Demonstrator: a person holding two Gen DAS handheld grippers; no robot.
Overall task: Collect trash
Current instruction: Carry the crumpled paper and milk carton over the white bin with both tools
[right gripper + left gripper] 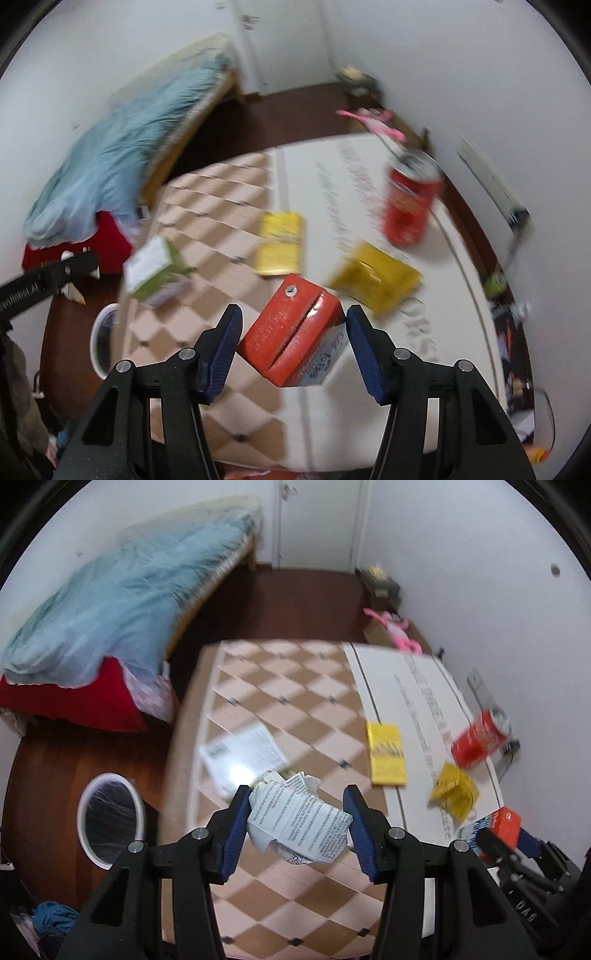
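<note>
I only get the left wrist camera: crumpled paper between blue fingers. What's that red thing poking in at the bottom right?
Observer: A red carton, held between the fingers of the right gripper. Both blue pads press on it, and a fold line runs along its red top.
Operator: And the white leaflet-looking thing lying ahead of my paper, is it flat?
Observer: No. The right wrist view shows it is a box with a white top and green sides.
</note>
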